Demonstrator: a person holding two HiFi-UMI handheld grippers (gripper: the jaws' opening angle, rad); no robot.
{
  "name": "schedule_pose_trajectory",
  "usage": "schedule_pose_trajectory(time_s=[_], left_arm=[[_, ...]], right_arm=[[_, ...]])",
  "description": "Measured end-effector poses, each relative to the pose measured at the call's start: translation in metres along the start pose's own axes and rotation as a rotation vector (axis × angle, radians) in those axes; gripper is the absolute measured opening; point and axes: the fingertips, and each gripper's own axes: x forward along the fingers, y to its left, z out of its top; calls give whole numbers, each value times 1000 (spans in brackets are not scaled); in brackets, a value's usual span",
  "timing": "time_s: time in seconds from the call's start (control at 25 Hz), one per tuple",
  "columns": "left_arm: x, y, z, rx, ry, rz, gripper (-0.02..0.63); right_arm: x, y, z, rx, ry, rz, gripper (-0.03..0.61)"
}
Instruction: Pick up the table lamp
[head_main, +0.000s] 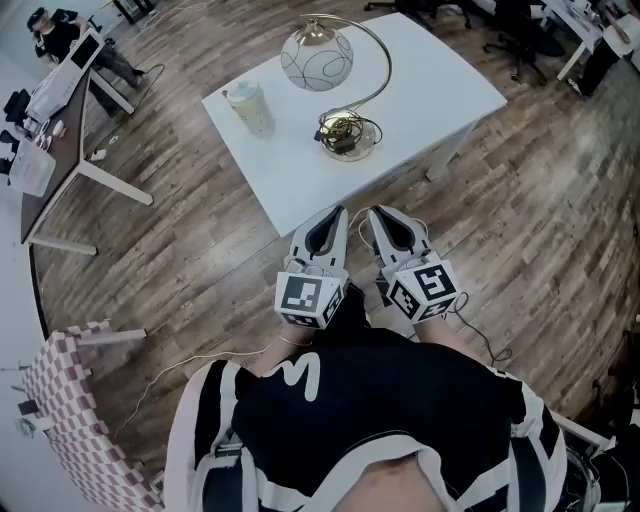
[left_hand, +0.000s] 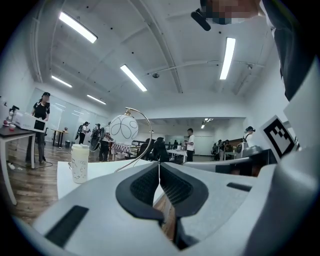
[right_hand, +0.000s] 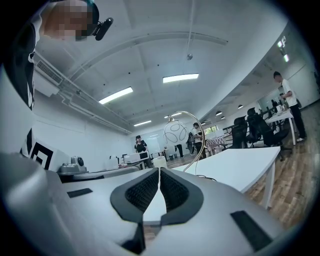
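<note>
White table (head_main: 440, 90): table lamp (head_main: 316, 58), cup (head_main: 250, 108) apart | left tongs (head_main: 339, 212), right tongs (head_main: 373, 212) clenched, empty

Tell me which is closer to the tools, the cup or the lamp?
The lamp: its gold base sits by the white table's near edge, while the cup stands farther back, on the left.

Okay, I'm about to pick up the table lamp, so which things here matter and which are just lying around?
For the job:
table lamp
white table under it
left hand-held gripper, shut, holding nothing
right hand-held gripper, shut, holding nothing

Lying about:
cup on that table
dark desk
checkered fabric
</note>
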Motion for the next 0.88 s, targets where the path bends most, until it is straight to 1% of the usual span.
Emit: schedule_pose_trajectory(time_s=[0.28,0.48,0.6,0.88], left_arm=[[47,43,8,6,-8,-15,6],[88,83,8,18,9,-25,6],[111,102,10,23,14,-43,6],[151,133,2,29,44,-89,6]], right_arm=[[50,-31,4,-1,-2,-36,23],[94,-60,8,-18,2,-73,23],[118,-74,12,-20,-1,-92,23],[160,-99,14,-21,1,-141,23]])
